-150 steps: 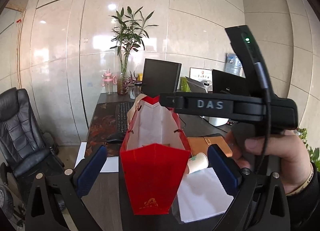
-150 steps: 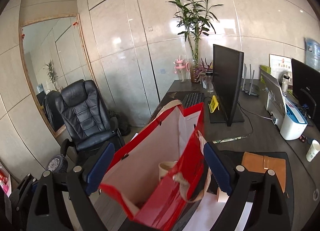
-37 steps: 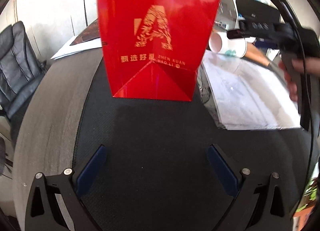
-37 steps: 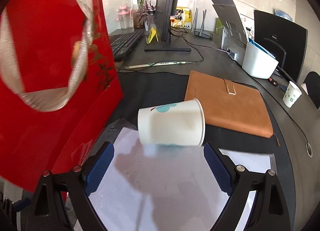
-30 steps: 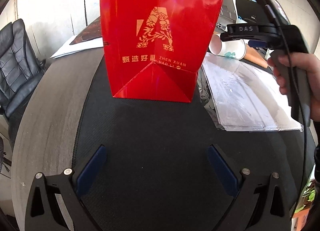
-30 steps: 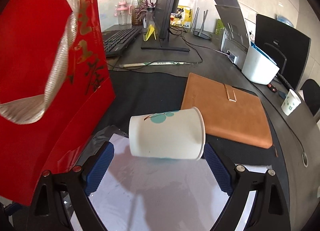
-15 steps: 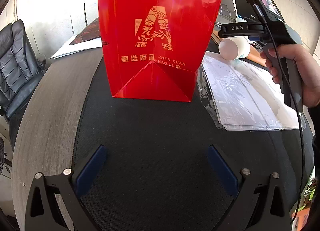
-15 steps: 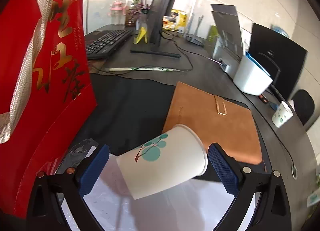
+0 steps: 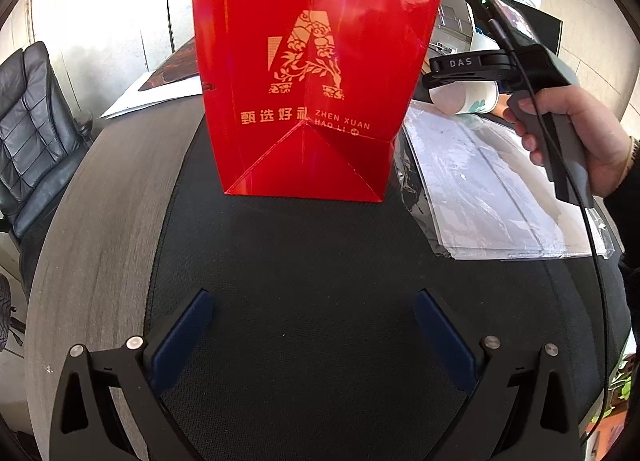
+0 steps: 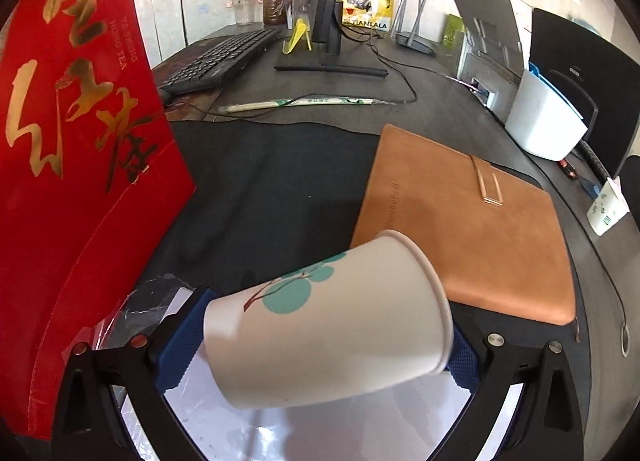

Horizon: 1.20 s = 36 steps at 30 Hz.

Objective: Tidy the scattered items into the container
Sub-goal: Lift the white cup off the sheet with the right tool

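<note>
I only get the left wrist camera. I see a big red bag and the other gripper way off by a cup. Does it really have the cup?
Observer: Yes. In the right wrist view the paper cup lies sideways between the right gripper pads, squeezed at its base and rim.
Child: Is there a picture on the cup?
Observer: A little tree with teal round leaves and a brown branch.
Child: What's behind the cup?
Observer: A tan leather notebook with a metal clasp, flat on the dark mat.
Child: Does the bag have anything on that side?
Observer: The red bag shows big gold brush characters there.
</note>
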{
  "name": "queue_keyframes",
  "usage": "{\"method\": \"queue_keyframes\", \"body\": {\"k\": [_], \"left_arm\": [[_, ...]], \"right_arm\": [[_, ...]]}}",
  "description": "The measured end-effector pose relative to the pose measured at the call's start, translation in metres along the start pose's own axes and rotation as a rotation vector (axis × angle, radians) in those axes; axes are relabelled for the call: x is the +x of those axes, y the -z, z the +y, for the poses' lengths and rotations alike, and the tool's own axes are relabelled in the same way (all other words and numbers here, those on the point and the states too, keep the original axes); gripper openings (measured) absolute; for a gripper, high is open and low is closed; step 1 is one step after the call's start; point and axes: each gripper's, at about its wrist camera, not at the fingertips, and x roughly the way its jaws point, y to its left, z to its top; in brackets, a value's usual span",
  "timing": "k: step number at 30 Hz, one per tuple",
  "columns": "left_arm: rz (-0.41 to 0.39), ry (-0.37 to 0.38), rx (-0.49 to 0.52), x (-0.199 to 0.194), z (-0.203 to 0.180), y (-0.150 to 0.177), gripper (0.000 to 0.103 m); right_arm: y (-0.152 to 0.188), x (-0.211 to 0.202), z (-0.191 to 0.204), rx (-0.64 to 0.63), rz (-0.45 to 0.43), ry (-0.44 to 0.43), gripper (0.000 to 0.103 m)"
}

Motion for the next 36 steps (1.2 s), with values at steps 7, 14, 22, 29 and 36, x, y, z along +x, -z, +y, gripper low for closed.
{"method": "queue_keyframes", "body": {"k": [7,14,22,29,36], "left_arm": [[0.004,-0.012,0.009,-0.001,-0.004,0.002,0.103],[0.003,-0.009,0.007,-0.003,-0.005,0.004,0.103],[0.004,-0.011,0.009,-0.004,-0.007,0.006,0.103],[-0.004,0.01,-0.006,-0.006,-0.005,0.007,0.103],[-0.002,0.005,-0.001,-0.008,-0.007,0.009,0.103]], "right_arm": [[0.004,-0.017,-0.001,0.04,-0.062,-0.058,0.097],[0.018,-0.055,0.0,0.084,-0.106,-0.083,0.097],[0.032,-0.092,0.009,0.066,-0.135,-0.097,0.097],[0.047,-0.116,0.013,0.082,-0.149,-0.105,0.097],[0.067,-0.152,0.017,0.083,-0.174,-0.134,0.097]]}}
